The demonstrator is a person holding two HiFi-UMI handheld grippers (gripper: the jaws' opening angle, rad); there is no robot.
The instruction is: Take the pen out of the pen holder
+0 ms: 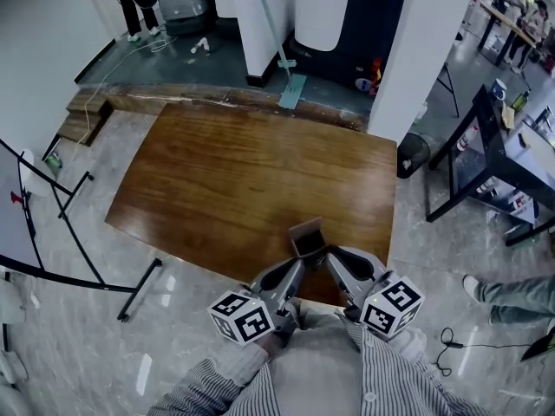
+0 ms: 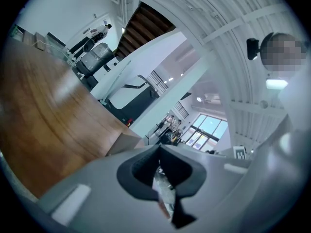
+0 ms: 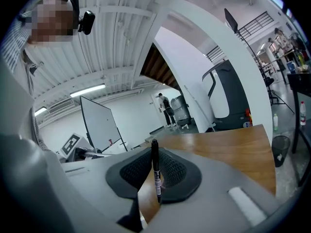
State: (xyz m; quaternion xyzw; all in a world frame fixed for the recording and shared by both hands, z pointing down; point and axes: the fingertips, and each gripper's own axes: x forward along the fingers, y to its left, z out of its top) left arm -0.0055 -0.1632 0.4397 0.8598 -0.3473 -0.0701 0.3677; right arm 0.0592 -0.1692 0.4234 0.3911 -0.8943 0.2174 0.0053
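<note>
At the near edge of the wooden table (image 1: 243, 172), the left gripper (image 1: 299, 264), its jaws closed and empty, rests beside the pen holder (image 1: 307, 236). The right gripper (image 1: 329, 258) clamps the black pen (image 3: 156, 178) upright. Lifting it clear apparently remains.

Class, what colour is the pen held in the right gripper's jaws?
Black, with a pale label band; the pen shows best in the right gripper view.
</note>
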